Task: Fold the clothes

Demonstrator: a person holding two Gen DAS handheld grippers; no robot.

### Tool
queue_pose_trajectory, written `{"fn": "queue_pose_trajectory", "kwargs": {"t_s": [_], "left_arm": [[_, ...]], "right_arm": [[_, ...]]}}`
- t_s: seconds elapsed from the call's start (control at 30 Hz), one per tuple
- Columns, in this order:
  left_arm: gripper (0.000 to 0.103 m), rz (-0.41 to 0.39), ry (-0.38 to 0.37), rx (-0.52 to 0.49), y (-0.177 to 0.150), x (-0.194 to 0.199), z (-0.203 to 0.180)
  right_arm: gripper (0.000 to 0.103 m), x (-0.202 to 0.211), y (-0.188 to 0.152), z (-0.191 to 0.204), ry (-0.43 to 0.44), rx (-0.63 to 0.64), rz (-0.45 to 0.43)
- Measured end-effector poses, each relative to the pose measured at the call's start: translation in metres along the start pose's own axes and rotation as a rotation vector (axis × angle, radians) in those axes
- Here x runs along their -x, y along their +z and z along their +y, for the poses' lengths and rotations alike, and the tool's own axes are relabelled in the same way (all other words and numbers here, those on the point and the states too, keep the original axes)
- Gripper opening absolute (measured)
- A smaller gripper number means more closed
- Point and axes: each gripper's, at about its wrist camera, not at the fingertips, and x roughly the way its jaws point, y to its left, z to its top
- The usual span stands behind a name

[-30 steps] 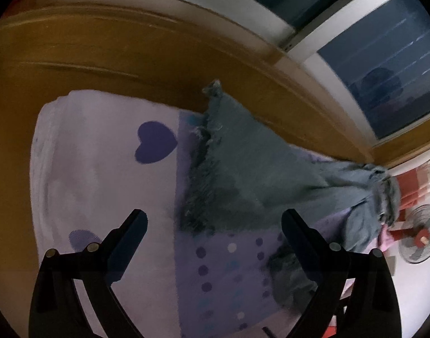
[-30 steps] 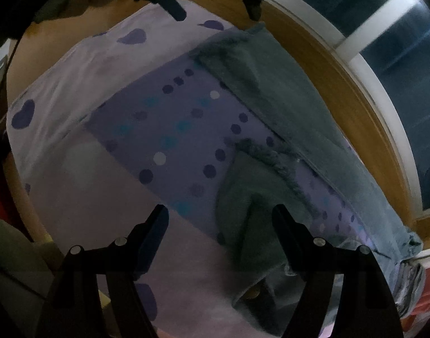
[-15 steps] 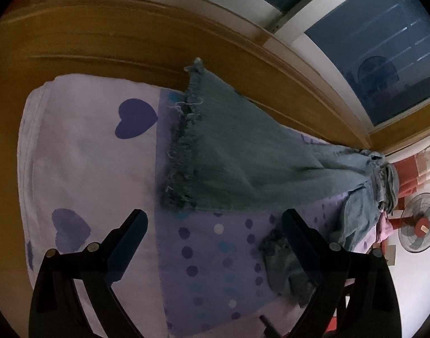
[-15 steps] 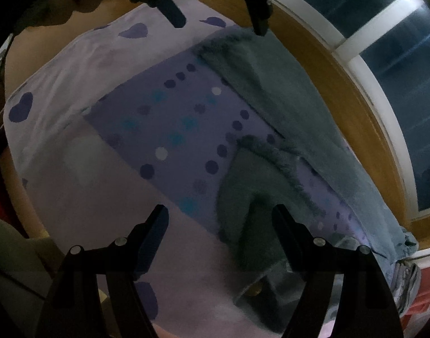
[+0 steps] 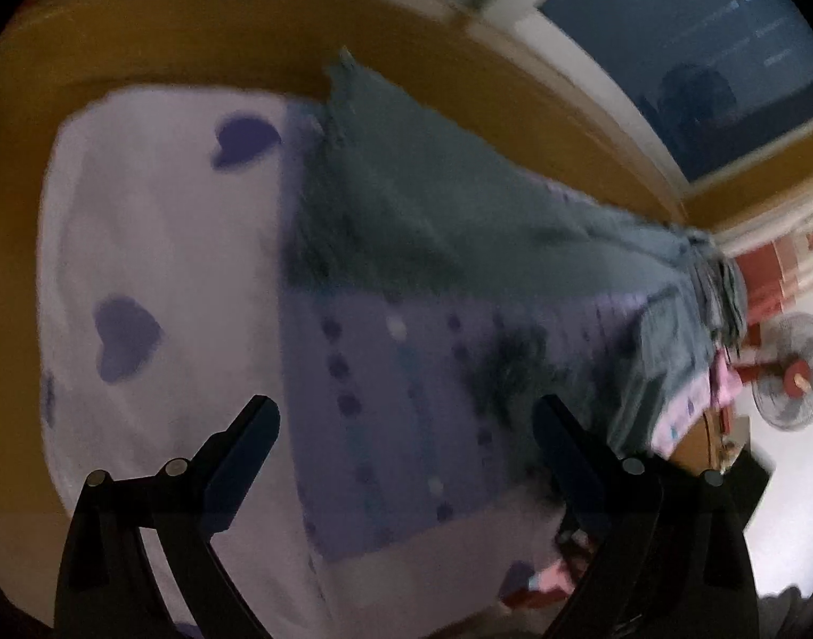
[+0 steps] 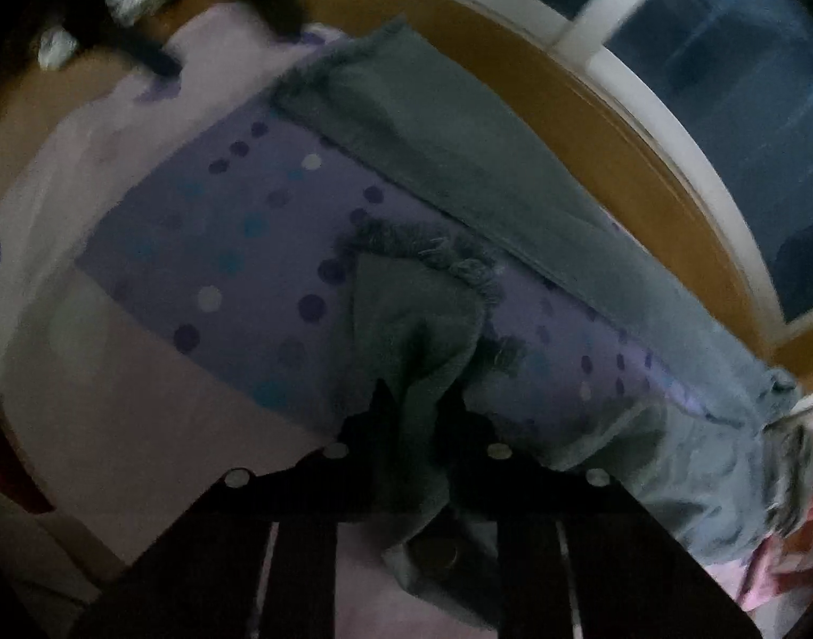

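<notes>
**Right gripper pinches a jeans leg on the bed**

The left gripper [image 5: 406,426] hangs over the sheet [image 5: 156,245] with its jaws spread wide and nothing between them. The jeans [image 5: 433,202] lie across the dotted purple panel, one leg stretched flat beside the wooden frame [image 5: 156,37], its frayed hem nearest the hearts. The right gripper [image 6: 414,404] is clamped on the crumpled other leg [image 6: 417,319], fabric bunched between its fingers.
</notes>
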Motion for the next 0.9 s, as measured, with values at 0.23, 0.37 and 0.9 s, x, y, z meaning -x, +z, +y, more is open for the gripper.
{"fn": "queue_pose_trajectory", "kwargs": {"t_s": [0.23, 0.37, 0.9], "left_arm": [[0.098, 0.142, -0.187, 0.017, -0.018, -0.037, -0.022], [0.098, 0.122, -0.361, 0.076, -0.016, -0.041, -0.032], [0.001, -0.139, -0.171, 0.126, -0.036, 0.028, -0.002]], "right_arm": [[0.014, 0.061, -0.007, -0.016, 0.1, -0.023, -0.093], [0.014, 0.076, -0.012, -0.029, 0.19, 0.016, -0.104], [0.081, 0.099, 0.001, -0.001, 0.115, 0.203, -0.2]]}}
